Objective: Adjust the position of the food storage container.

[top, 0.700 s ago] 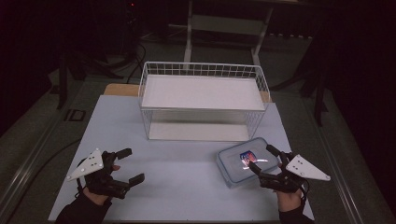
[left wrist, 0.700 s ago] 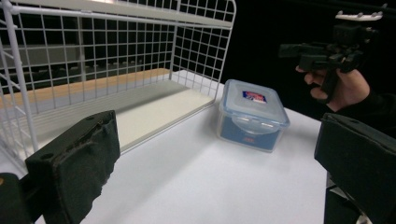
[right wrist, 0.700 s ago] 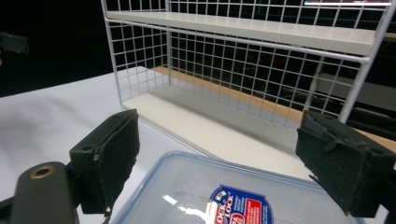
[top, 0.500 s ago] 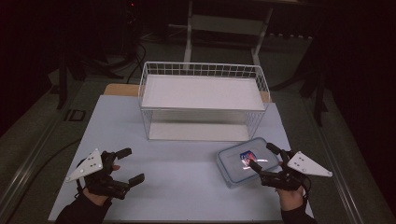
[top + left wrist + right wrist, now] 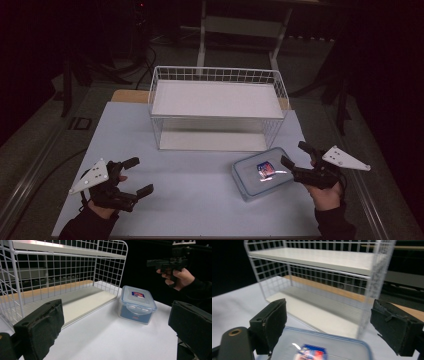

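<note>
Nothing grabbed so far: both the left gripper and right gripper gape empty, box probably bound for the rack.

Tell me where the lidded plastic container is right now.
In the high view the lidded plastic container sits on the white table, right of centre, in front of the wire shelf rack and beside the open right claw.

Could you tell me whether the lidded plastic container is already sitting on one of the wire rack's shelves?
No, the plastic container sits on the white table in front of the wire rack, outside it.
</note>
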A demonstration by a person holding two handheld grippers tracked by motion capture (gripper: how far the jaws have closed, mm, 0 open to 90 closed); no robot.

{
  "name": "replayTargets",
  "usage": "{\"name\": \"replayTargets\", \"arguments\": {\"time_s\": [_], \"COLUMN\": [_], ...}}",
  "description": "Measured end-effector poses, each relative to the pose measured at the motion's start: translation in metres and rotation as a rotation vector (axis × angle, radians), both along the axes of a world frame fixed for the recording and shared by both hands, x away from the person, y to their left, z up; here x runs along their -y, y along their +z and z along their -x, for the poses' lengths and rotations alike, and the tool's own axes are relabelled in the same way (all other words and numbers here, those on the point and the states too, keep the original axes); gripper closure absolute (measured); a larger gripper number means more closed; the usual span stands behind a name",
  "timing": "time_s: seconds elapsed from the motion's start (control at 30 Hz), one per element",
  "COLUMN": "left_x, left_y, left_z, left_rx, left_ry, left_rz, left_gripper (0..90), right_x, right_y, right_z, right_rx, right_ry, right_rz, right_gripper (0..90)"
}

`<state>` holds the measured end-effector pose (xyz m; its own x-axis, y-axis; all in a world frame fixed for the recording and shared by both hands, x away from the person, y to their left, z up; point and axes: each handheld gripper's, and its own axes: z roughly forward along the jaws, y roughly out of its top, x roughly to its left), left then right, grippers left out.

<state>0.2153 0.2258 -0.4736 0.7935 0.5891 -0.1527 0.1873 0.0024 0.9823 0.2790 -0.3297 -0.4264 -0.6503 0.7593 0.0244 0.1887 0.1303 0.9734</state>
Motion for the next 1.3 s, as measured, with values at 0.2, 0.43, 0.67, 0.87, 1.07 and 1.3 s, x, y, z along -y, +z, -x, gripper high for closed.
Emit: {"name": "replayTargets", "arguments": {"time_s": [0.2,0.43,0.67,0.87,1.07,1.3], "left_x": [0.002,0.001,0.002,0.003,0.004,0.005], "left_y": [-0.001,-0.002,-0.003,-0.004,-0.004,-0.005], "left_z": [0.0,-0.001,0.0,-0.001,-0.001,-0.001], "left_rx": [0.003,0.011,0.024,0.009,0.011,0.008], "left_ry": [0.002,0.011,0.017,0.011,0.007,-0.002], "left_rz": [-0.008,-0.017,-0.039,-0.031,-0.033,-0.037], "left_gripper": [0.3,0.3,0.3,0.3,0.3,0.3], "right_x": [0.017,0.032,0.044,0.052,0.046,0.041], "right_y": [-0.009,-0.029,-0.049,-0.068,-0.077,-0.074], "right_z": [-0.02,-0.036,-0.042,-0.045,-0.044,-0.039], "right_rx": [-0.056,-0.111,-0.157,-0.228,-0.255,-0.265], "right_ry": [-0.053,-0.103,-0.165,-0.173,-0.142,-0.137], "right_rz": [0.077,0.152,0.225,0.251,0.274,0.283], "right_gripper": [23.1,43.5,74.6,86.9,90.0,90.0]}}
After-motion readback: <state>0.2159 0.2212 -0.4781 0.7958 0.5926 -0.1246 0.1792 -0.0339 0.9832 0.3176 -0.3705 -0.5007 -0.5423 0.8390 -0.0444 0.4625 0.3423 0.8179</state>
